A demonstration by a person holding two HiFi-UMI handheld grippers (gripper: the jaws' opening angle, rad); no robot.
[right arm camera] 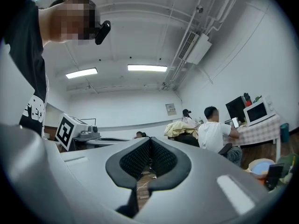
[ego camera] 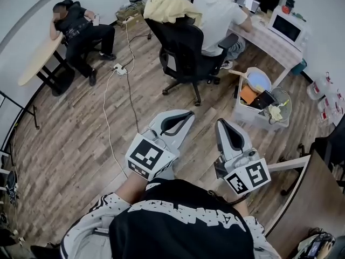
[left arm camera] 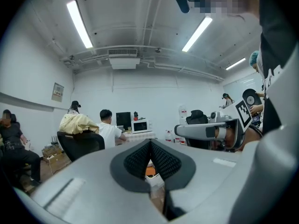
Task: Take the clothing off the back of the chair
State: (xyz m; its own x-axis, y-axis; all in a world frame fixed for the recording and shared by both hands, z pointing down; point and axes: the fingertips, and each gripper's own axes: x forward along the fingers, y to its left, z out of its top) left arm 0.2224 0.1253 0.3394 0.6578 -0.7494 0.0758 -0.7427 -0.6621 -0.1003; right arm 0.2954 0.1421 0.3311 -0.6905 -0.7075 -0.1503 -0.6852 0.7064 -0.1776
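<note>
Clothing (ego camera: 168, 7), pale yellow, drapes over the back of the black chair (ego camera: 186, 50) at top centre of the head view, well apart from both grippers. Lower centre, the left gripper (ego camera: 187, 114) and right gripper (ego camera: 221, 123) each have jaws pressed together on nothing.

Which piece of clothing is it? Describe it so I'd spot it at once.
Find the desk with the white microwave at the room's far side. A person in a white shirt sits there at a black chair, and the garment is draped over the chair's back. Unlike the white shirt beside it, it is pale yellow and crumpled.
</note>
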